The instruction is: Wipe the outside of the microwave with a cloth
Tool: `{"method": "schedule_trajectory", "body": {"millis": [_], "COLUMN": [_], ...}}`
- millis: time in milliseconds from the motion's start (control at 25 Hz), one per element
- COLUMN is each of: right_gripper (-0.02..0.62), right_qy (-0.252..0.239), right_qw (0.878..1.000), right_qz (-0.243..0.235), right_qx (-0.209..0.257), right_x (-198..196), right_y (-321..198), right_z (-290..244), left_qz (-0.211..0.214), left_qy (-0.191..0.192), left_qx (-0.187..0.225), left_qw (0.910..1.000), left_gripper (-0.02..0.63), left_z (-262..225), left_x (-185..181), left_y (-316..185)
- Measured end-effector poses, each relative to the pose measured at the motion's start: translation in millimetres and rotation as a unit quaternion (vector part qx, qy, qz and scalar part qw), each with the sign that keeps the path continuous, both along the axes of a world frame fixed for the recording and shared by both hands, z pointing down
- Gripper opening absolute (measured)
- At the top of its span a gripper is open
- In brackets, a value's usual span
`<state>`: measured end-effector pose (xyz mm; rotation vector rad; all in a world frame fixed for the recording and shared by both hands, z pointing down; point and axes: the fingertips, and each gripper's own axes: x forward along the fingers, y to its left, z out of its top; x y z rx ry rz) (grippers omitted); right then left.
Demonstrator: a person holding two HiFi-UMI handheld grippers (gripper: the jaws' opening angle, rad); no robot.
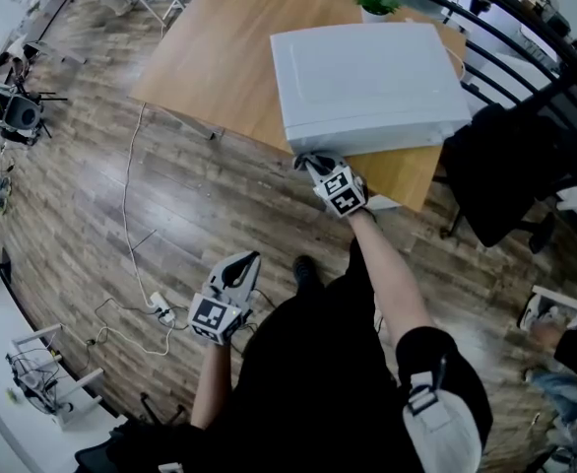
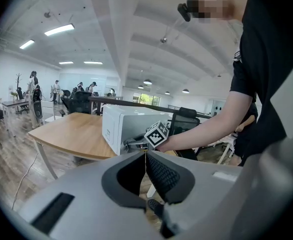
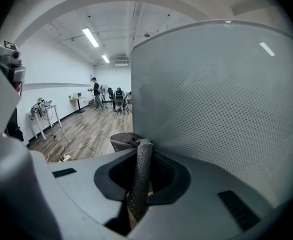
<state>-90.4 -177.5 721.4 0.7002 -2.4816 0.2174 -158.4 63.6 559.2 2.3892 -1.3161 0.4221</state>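
A white microwave (image 1: 367, 82) stands on a wooden table (image 1: 220, 57); in the left gripper view the microwave (image 2: 119, 126) sits beyond the jaws. My right gripper (image 1: 313, 162) is shut on a dark grey cloth (image 3: 139, 171) and holds it against the microwave's near side wall (image 3: 221, 114), which fills the right gripper view. The cloth's bunched end (image 3: 124, 140) pokes out past the jaws. My left gripper (image 1: 244, 266) hangs low over the floor, away from the table, its jaws shut with nothing between them. The right gripper's marker cube (image 2: 157, 133) shows in the left gripper view.
A small potted plant (image 1: 375, 3) stands behind the microwave. A black office chair (image 1: 510, 170) sits right of the table. A white cable and power strip (image 1: 156, 308) lie on the wood floor. A tripod (image 1: 13, 111) and stands are at the left. People stand far off.
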Motion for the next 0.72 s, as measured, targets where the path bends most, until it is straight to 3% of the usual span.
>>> {"method": "schedule_trajectory", "body": {"millis": [720], "right_gripper": [0.035], "right_qy": [0.017], "right_qw": [0.994], "right_qz": [0.105], "right_qx": [-0.016], "right_x": [123], "right_y": [-41], "right_z": [13], "left_qz": [0.052], "left_qy": [0.010], "left_qx": [-0.013], "left_qw": [0.9985], "left_gripper": [0.006], "left_z": [0], "left_x": [44], "left_y": [-34]}}
